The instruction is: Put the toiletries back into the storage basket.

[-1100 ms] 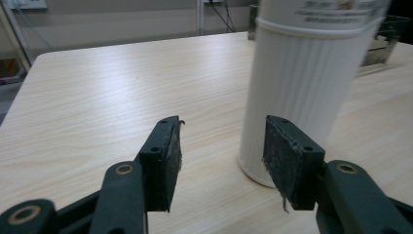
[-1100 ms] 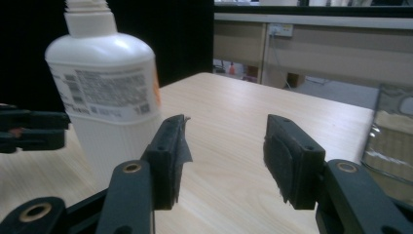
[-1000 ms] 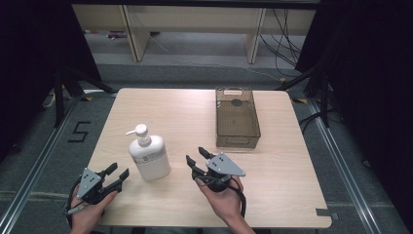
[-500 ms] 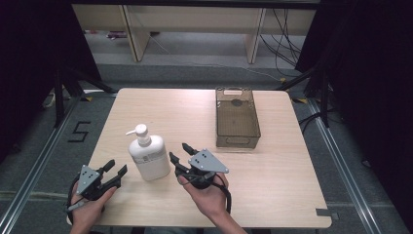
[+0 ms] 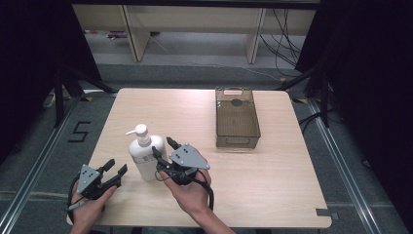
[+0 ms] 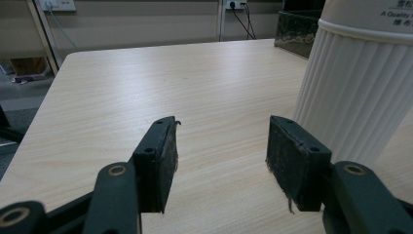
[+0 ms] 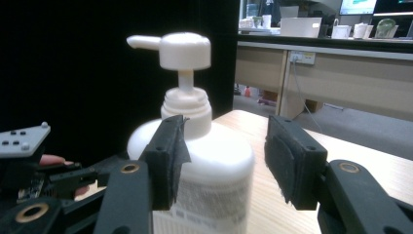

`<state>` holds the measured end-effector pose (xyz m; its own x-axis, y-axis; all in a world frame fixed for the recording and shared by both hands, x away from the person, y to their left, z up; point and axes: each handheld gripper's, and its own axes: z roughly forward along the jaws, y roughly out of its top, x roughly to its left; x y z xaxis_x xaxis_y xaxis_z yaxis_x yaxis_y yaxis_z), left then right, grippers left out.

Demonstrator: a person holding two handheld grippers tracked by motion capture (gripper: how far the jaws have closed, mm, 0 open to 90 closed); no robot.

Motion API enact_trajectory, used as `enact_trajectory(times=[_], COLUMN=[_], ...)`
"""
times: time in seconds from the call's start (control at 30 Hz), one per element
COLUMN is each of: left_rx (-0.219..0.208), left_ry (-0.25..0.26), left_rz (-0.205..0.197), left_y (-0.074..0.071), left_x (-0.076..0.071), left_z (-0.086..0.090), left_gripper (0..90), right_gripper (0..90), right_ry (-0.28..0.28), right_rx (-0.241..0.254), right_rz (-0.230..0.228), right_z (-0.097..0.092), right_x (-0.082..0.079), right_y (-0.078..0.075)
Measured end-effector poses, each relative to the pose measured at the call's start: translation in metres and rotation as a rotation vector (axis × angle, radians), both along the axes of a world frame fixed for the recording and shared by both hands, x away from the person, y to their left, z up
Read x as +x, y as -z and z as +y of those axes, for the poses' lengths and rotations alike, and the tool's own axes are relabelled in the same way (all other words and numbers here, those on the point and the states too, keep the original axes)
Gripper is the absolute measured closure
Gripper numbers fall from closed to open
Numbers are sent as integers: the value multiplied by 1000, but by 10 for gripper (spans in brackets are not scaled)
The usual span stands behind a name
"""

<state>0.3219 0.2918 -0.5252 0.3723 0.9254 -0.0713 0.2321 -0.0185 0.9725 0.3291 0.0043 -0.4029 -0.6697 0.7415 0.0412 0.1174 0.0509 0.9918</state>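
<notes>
Since a second ago my right tool [image 5: 162, 148] has slid leftward up to the bottle [image 5: 146, 157]; its jaws stand wide, lately opening a touch more, nothing pinched; in the right gripper view the bottle stands upright just ahead, between the pads but apart from them; my left tool [image 5: 116, 168] rests open and empty, bottle just beside its right pad; bin [image 5: 237, 118] well beyond on the worktop [image 5: 272, 185].
</notes>
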Motion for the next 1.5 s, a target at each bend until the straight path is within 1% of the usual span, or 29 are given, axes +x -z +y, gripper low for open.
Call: enact_trajectory(times=[0.1,0.2,0.23,0.27,0.33,0.37,0.4,0.5,0.7,0.73,0.77,0.8,0.83,0.87,0.9,1.0,1.03,1.07,1.13,1.17,1.2,1.23,1.27,1.3,1.33,1.37,1.4,1.43,1.5], left_rx=[9,4,4,4,7,7,5,4,4,5,4,5,5,5,5,6,6,6,6,7,6,6,7,7,9,10,8,10,9], left_ry=[-5,-1,-1,0,2,3,4,3,3,3,3,4,3,4,4,5,5,6,6,6,6,7,7,7,2,2,4,2,3], left_rz=[9,2,1,1,0,-1,-4,-2,-3,-3,-3,-3,-3,-4,-3,-3,-3,-4,-4,-4,-3,-3,-4,-4,-2,-2,-3,-2,-3], left_y=[-1,0,0,0,0,0,0,0,0,0,0,0,0,0,0,0,0,0,0,0,0,0,0,0,0,0,0,0,0], left_x=[-1,0,0,0,0,0,0,0,0,0,0,0,0,0,0,0,0,0,0,0,0,0,0,0,0,0,0,0,0], left_z=[0,-1,0,-1,-1,-1,-1,0,0,0,0,0,0,0,0,0,0,0,0,0,0,0,0,0,-1,-1,-1,-1,-1], left_gripper=[442,442,442,442,442,441,442,442,441,441,441,441,441,441,441,441,441,441,441,441,441,441,441,441,441,441,441,441,441], right_gripper=[490,481,479,478,473,470,469,466,466,465,466,466,466,467,468,475,478,482,486,489,492,495,499,503,506,514,519,525,535], right_ry=[3,3,-11,6,9,-3,12,25,29,31,24,27,29,35,32,40,36,39,45,41,41,46,45,39,43,52,56,47,59], right_rx=[-30,-34,-22,-28,-46,-39,-51,-46,-45,-66,-42,-60,-40,-54,-51,-48,-39,-52,-41,-38,-40,-40,-41,-34,-39,-34,-31,-26,-44], right_rz=[-6,8,0,0,10,0,13,21,14,-9,5,-6,6,-2,10,14,37,10,16,46,21,51,54,29,33,63,70,60,54], right_z=[9,20,23,24,27,30,31,34,44,43,46,46,49,49,50,53,54,54,55,56,56,57,58,58,59,59,60,61,60], right_x=[3,5,7,7,8,10,9,12,14,16,16,16,16,16,16,18,17,20,20,19,21,20,21,23,22,21,21,22,23], right_y=[-5,-7,-7,-7,-8,-8,-9,-10,-13,-14,-14,-15,-15,-17,-17,-19,-19,-20,-20,-21,-20,-21,-21,-20,-21,-21,-21,-20,-21])
